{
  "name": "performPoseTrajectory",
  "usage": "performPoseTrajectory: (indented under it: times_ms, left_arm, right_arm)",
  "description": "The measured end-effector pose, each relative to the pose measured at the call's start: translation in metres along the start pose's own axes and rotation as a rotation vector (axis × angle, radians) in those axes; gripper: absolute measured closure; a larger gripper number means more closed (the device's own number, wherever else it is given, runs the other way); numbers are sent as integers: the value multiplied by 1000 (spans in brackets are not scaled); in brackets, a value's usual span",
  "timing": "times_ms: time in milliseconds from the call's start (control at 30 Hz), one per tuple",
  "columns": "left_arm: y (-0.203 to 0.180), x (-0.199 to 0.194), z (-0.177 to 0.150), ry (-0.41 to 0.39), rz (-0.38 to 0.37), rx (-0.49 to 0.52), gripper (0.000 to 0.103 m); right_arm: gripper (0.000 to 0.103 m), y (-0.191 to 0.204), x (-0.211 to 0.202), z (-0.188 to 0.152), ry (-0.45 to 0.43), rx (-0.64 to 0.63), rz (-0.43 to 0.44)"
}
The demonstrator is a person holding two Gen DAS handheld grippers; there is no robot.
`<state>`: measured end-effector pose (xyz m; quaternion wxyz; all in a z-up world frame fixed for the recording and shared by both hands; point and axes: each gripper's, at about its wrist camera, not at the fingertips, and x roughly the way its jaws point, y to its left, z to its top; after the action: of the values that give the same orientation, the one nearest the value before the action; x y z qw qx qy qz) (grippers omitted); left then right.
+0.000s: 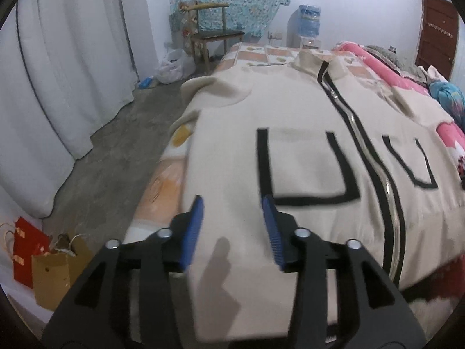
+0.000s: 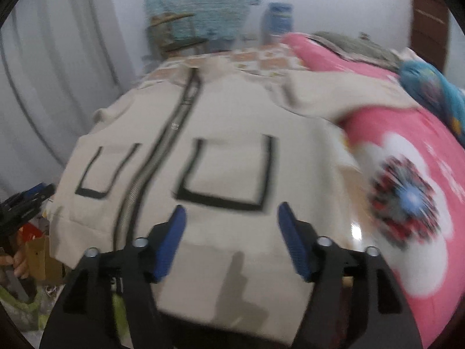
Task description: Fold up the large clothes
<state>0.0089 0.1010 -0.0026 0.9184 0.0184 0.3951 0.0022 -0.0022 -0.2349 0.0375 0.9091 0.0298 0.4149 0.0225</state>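
Spread flat on the bed (image 1: 162, 174), front side up, a big cream jacket (image 1: 290, 122) with black zipper trim (image 1: 375, 157) and two black-outlined pockets is seen, collar at the far end and hem nearest the cameras. Nothing looks folded yet, so it's probably the very start: the jacket is laid out and a first grab is being lined up.

The left hand-held gripper (image 1: 232, 203) is held released above the hem, left of the zipper, nothing between its blue pads. The right hand-held gripper (image 2: 231, 212) is likewise spread wide and empty, right of the zipper, just below the larger pocket (image 2: 229, 171).

Next, a sleeve or side edge likely needs pinching and carrying toward the zipper.

Only in the left view are the paper bags (image 1: 55, 264) on the floor and the jacket's left sleeve (image 1: 209, 90) shown clearly; only in the right view is the pink blanket (image 2: 407, 151) beside the jacket seen properly, though blurred.
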Motion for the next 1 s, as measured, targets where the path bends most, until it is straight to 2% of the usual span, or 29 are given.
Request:
performPoseTrajectory:
  times_ms: [33,100,167,200,300,333,467,633,833,1000]
  left_arm:
    - [-4,8,5,-3,-5,-7,44]
    - [-10,26,14,10,-13,-8,33]
    - [-14,41,19,26,6,-8,30]
    - [-16,50,21,36,9,0,23]
    - [-21,74,23,82,44,24,21]
    - [-23,80,23,102,49,31,17]
    - [-19,82,20,87,58,17,8]
    - [-14,84,20,100,36,7,8]
    - [-11,87,21,111,17,-20,8]
    - [-9,88,23,116,4,-14,8]
  right_arm:
    - [25,9,10,6,2,-22,-3]
    - [25,28,38,18,25,-61,2]
    - [24,37,62,26,59,-72,8]
    - [23,41,75,29,81,-74,6]
    - [21,50,106,32,129,-89,-7]
    - [17,53,110,31,136,-98,-17]
    - [7,53,116,25,126,-115,-50]
    - [7,49,115,19,108,-111,-20]
    - [7,48,115,16,74,-102,-28]
    - [7,48,116,22,113,-120,-20]
